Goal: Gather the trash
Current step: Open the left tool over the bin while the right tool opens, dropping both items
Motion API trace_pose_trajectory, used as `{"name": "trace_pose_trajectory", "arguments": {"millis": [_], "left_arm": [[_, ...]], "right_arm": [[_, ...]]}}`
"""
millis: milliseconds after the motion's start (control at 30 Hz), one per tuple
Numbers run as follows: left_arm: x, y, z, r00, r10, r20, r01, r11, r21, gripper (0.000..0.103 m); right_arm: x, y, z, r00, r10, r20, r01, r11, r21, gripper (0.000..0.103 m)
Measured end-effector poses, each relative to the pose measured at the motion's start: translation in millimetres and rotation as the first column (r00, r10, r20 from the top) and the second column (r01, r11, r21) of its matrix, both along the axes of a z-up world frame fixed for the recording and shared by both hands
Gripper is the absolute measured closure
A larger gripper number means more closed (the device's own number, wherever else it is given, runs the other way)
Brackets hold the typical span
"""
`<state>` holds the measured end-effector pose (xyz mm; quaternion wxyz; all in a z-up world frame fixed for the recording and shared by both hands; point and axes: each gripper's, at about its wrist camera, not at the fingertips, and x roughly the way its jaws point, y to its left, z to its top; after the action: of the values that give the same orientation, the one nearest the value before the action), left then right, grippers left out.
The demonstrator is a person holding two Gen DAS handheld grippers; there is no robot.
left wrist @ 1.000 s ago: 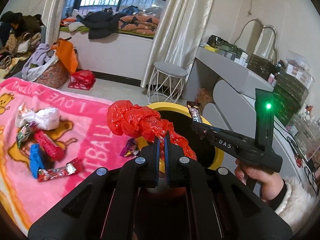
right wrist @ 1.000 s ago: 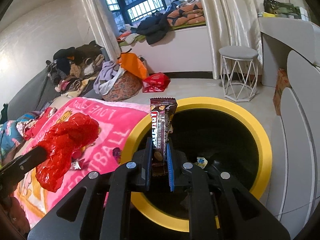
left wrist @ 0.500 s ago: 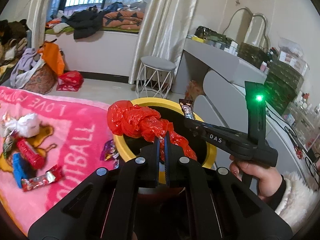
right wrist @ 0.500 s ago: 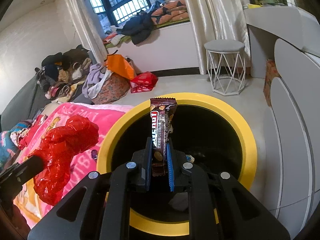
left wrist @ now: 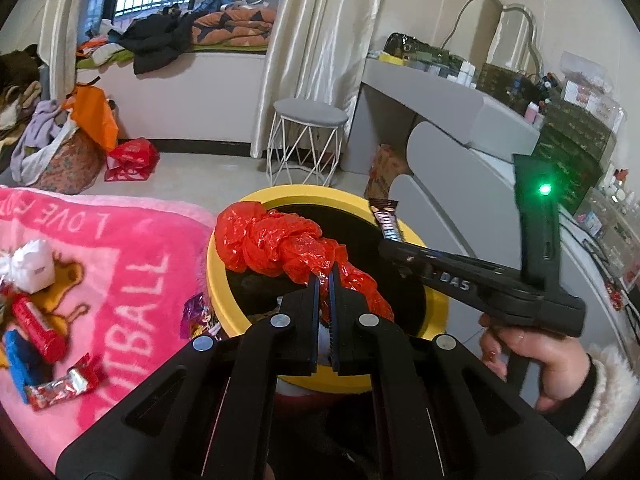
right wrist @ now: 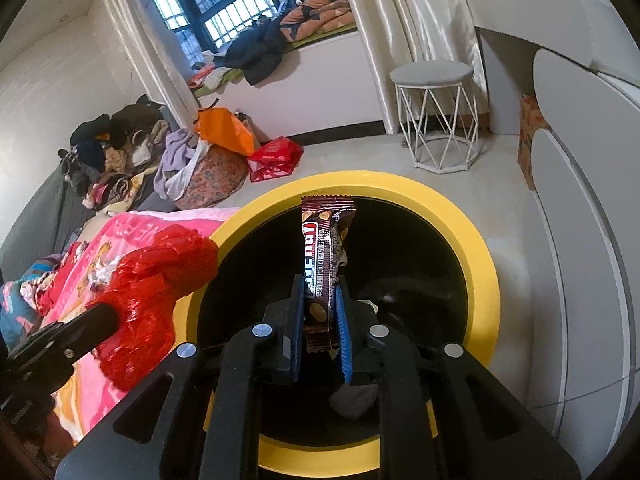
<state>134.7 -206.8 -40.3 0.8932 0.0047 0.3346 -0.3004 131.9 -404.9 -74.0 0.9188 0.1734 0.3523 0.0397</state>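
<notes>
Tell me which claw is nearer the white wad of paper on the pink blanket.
Left. The left claw, clamping the red plastic bag over the bin, is on the side toward the white wad; the right claw hangs beyond it, over the bin's far side.

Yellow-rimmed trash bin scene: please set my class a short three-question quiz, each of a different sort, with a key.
1. True or false: the left gripper holds a red plastic bag.
2. What stands between the right gripper's jaws?
A. candy bar wrapper
B. white tissue
C. blue box
3. Fill in: both items hang over the ____.

Key:
1. True
2. A, the candy bar wrapper; the jaws are opening.
3. Yellow-rimmed trash bin
</notes>
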Motion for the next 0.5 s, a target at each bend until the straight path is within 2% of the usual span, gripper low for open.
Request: {"name": "trace_pose_trajectory", "arguments": {"millis": [33,100,133,167,233,300,367,500], "left_arm": [[3.9,-0.6,-2.5,1.000,0.010,-0.006,-0.010,1.000,0.007,0.097],[11.7,2.7,-7.8,0.999,0.025,-0.035,-0.025,1.000,-0.004,0.071],[13.5,4.0,-8.9,0.998,0.034,-0.043,-0.034,0.999,-0.008,0.064],[14.6,6.7,-10.1,0.998,0.044,-0.052,-0.045,0.999,-0.016,0.051],[13.8,14.8,-10.7,0.996,0.069,-0.059,-0.071,0.997,-0.028,0.039],[11.7,20.8,-10.2,0.994,0.089,-0.061,-0.092,0.995,-0.032,0.015],[8.0,30.5,-8.9,0.992,0.115,-0.059,-0.117,0.992,-0.039,0.011],[2.9,47.2,-6.2,0.983,0.176,-0.058,-0.178,0.983,-0.041,0.011]], "right_arm": [[0.0,-1.2,-1.2,1.000,-0.004,-0.005,0.004,1.000,0.005,0.081],[0.3,-4.1,-2.1,1.000,-0.025,-0.010,0.025,1.000,0.014,0.067],[0.0,-6.1,-2.1,0.999,-0.033,-0.007,0.033,0.999,0.021,0.062],[-1.0,-7.5,-2.3,0.999,-0.041,-0.006,0.041,0.999,0.024,0.059],[-2.2,-8.6,-2.7,0.999,-0.053,-0.003,0.053,0.998,0.024,0.049],[-2.5,-9.1,-2.4,0.998,-0.060,0.001,0.060,0.998,0.027,0.045],[-2.8,-7.0,-1.3,0.998,-0.059,0.008,0.059,0.998,0.020,0.042],[-3.4,-0.1,3.8,0.998,-0.044,0.036,0.044,0.999,-0.010,0.035]]}}
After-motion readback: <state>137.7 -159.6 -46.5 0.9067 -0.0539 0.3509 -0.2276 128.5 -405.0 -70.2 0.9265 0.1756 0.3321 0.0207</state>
